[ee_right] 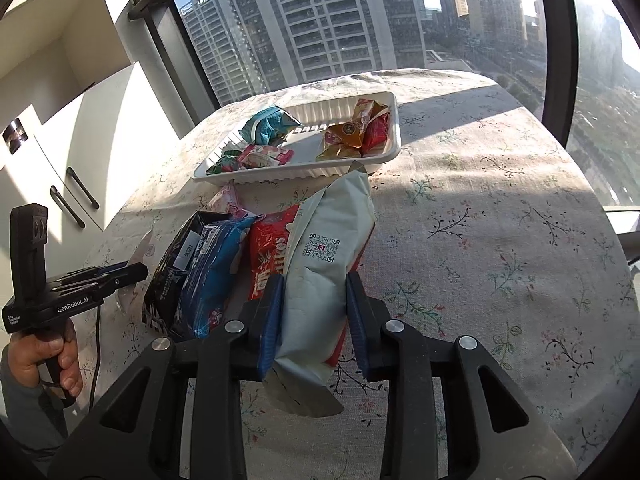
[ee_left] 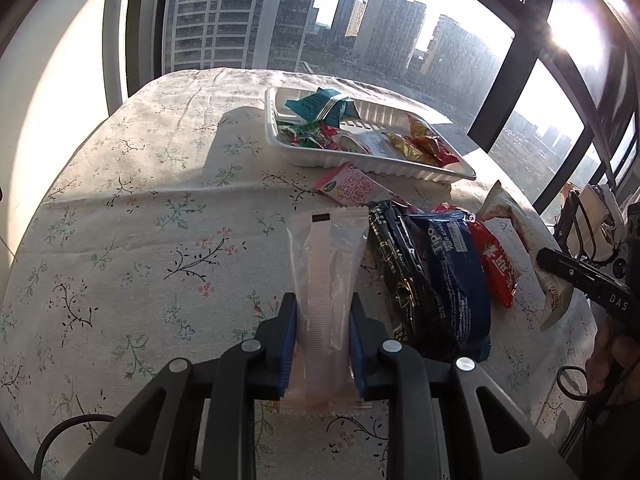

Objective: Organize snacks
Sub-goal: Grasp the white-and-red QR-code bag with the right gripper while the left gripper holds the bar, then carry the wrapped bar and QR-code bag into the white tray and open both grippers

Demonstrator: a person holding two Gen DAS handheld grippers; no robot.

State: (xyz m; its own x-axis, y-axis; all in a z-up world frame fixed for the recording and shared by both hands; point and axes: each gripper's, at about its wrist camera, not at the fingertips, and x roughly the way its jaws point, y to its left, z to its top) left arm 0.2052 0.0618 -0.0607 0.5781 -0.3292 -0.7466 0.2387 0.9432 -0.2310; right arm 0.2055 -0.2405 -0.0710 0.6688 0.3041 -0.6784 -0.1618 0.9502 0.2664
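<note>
My left gripper (ee_left: 323, 312) is shut on a pale pink translucent packet (ee_left: 326, 256) that points away over the cloth. To its right lie a black packet (ee_left: 394, 256), a blue Tipo packet (ee_left: 456, 264) and a red packet (ee_left: 496, 264). My right gripper (ee_right: 314, 296) is shut on a whitish packet (ee_right: 326, 256) with a QR code, seen also from the left wrist as the whitish packet (ee_left: 520, 236). Beside it lie the red packet (ee_right: 272, 256), blue packet (ee_right: 212, 272) and black packet (ee_right: 176, 256). A white tray (ee_right: 394, 136) holding several small snacks stands beyond; in the left wrist view the tray (ee_left: 276, 136) is at centre.
A pink packet (ee_left: 352, 188) lies just in front of the tray. The round table wears a floral cloth (ee_left: 140, 220) and stands against a large window (ee_left: 240, 12). White cabinets (ee_right: 60, 128) stand at the left. A person's hand (ee_right: 48, 360) holds the left gripper's handle.
</note>
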